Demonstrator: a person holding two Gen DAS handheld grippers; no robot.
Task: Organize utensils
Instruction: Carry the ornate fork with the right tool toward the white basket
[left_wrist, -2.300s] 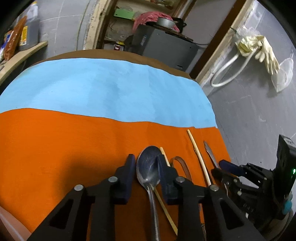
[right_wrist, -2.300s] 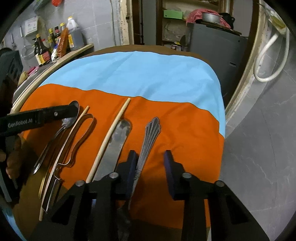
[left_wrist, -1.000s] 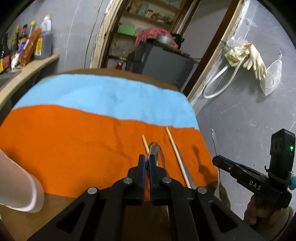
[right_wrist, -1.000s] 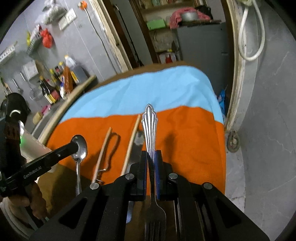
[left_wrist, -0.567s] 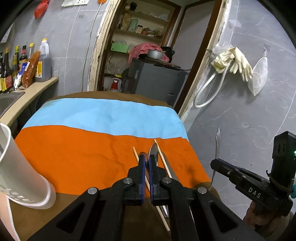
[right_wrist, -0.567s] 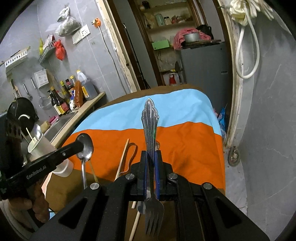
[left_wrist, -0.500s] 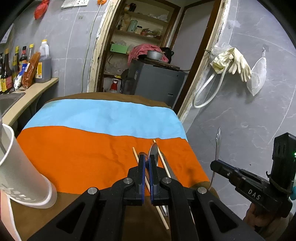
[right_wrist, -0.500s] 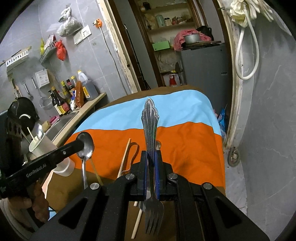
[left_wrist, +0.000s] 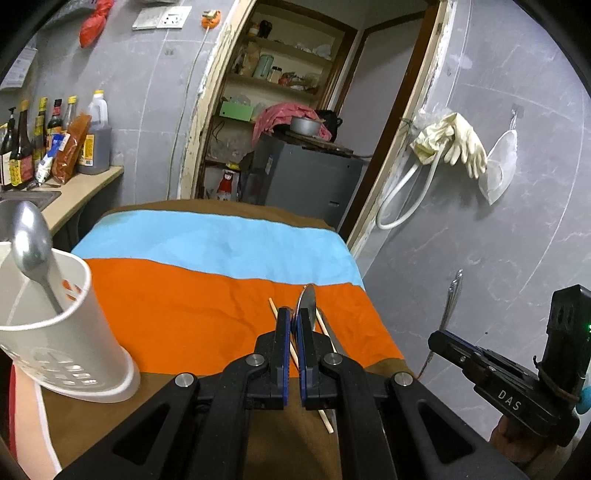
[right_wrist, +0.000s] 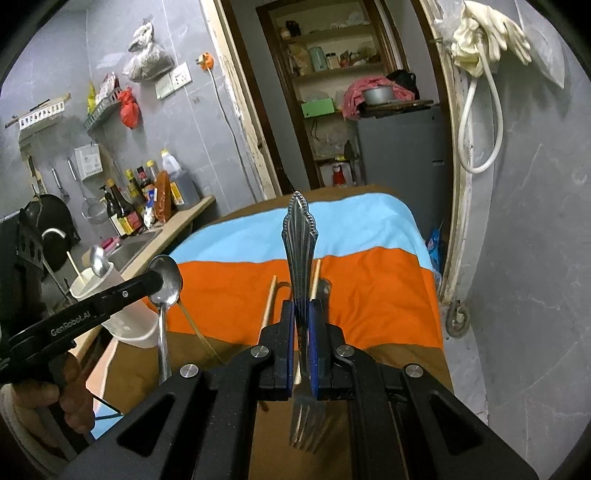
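A silver metal spoon (left_wrist: 307, 303) sits pinched between the blue-padded fingers of the left gripper (left_wrist: 292, 325) at the lower centre of the left wrist view, with only the edge of its bowl rising above the pads. In the right wrist view the same spoon (right_wrist: 167, 284) shows at middle left, bowl up and handle hanging down below the gripper's black tip.

The right gripper (right_wrist: 302, 325) is clamped on a silver fork with a fluted, beaded handle (right_wrist: 299, 240); the handle stands up at frame centre, and the tines hang below the pads near the bottom edge. In the left wrist view that fork (left_wrist: 451, 295) is a thin sliver at middle right, its lower part hard to make out against the grey wall.

A white perforated plastic utensil holder (left_wrist: 62, 332) stands at the left of the left wrist view, cut off by the frame edge, with a second silver spoon (left_wrist: 31, 240) leaning in it, bowl up. The right wrist view also shows a pale stick in it.

Beneath the grippers, an orange and light blue cloth (left_wrist: 177, 295) covers a brown table (left_wrist: 88, 417). Two pale wooden chopsticks (right_wrist: 269, 299) and a knife blade (left_wrist: 327, 328) lie on the orange part, mostly hidden behind the fingers; a curved brownish item beside them cannot be identified.
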